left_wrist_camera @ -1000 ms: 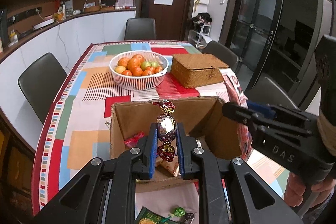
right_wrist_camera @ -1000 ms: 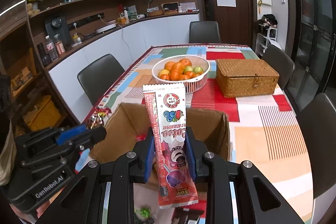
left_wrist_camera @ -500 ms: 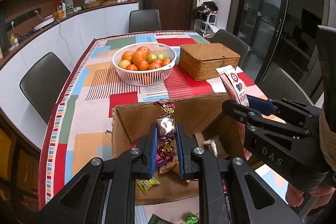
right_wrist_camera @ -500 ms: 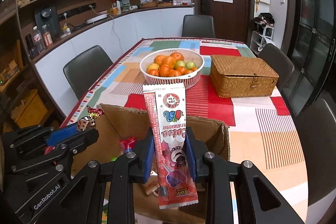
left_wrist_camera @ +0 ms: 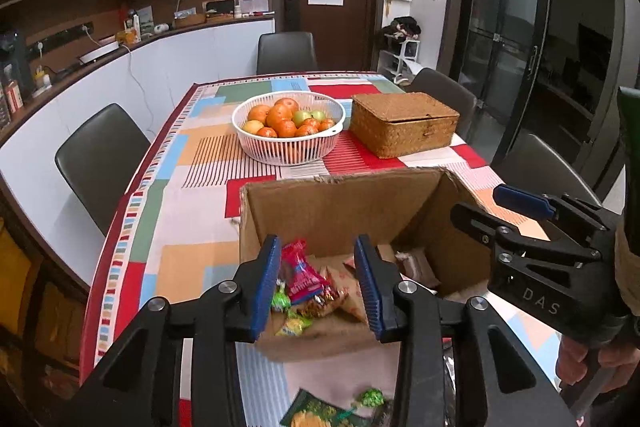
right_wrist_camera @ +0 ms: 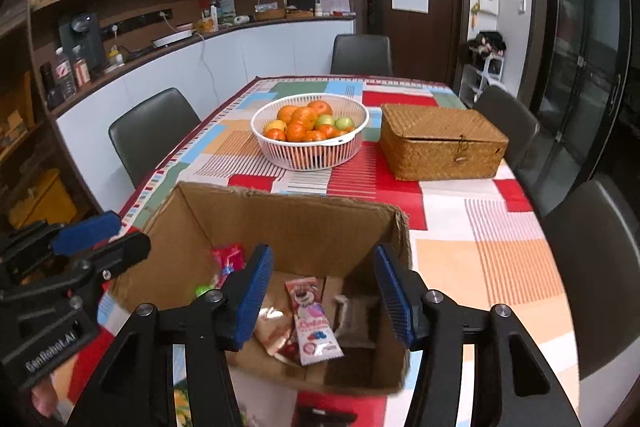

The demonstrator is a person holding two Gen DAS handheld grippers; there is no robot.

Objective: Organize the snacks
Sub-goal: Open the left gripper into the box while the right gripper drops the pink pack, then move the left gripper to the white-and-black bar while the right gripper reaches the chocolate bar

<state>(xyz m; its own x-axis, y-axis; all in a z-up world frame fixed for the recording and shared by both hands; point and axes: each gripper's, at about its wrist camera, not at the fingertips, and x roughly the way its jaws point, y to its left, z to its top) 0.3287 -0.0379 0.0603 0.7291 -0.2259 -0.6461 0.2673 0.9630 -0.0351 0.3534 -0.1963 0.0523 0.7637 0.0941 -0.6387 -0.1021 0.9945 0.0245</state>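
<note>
Cardboard box point(right_wrist_camera: 304, 227), open-topped, on patterned tablecloth point(right_wrist_camera: 472, 259), in front of fruit basket point(right_wrist_camera: 310, 131) and wicker box point(right_wrist_camera: 440, 143)
Right gripper point(right_wrist_camera: 324, 299): above box, jaws opening, nothing between them; pink snack packet point(right_wrist_camera: 314, 323) lies flat on box floor below the gap
Left gripper point(left_wrist_camera: 316, 283): above box, jaws opening, empty; wrapped candies point(left_wrist_camera: 300, 279) lie loose in box beneath
Green candy point(left_wrist_camera: 372, 397) on tablecloth outside box, near edge
</note>
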